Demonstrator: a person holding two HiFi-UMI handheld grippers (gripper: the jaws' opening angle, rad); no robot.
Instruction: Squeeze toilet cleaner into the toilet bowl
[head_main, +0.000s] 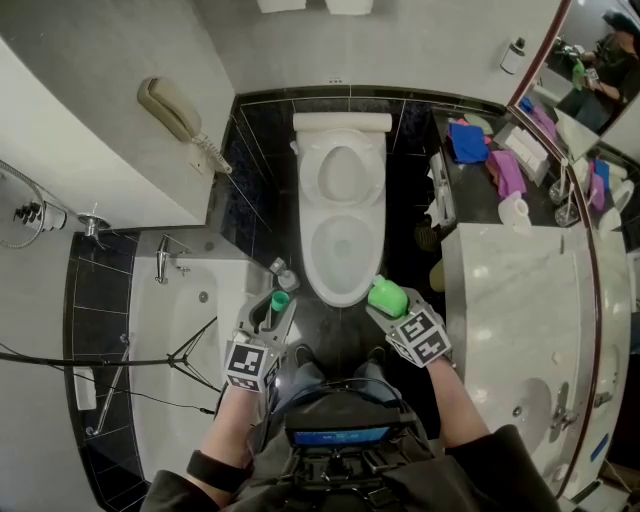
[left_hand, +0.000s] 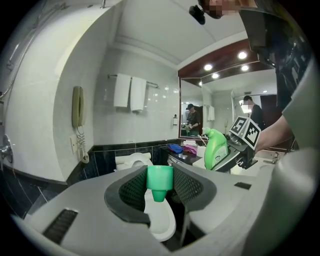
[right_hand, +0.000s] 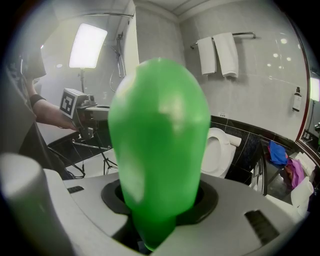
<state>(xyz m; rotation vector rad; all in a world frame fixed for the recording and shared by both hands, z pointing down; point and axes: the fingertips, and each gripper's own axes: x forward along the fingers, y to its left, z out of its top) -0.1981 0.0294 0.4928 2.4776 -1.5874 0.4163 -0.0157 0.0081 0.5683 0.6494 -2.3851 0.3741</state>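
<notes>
A bright panel lamp floods the bathroom from the far left in the right gripper view, hazing the air around it. Recessed ceiling spots glow above the mirror and glint on the wall tiles. Both gripper views bow at their edges, with black corners. The green bottle looms close and soft.

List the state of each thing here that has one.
toilet lid: up.
bottle: uncapped, gripped by the right tool.
cap: off the bottle, gripped by the left tool.
left tool: shut on the cap.
right tool: shut on the bottle.
wall phone: handset hung up.
</notes>
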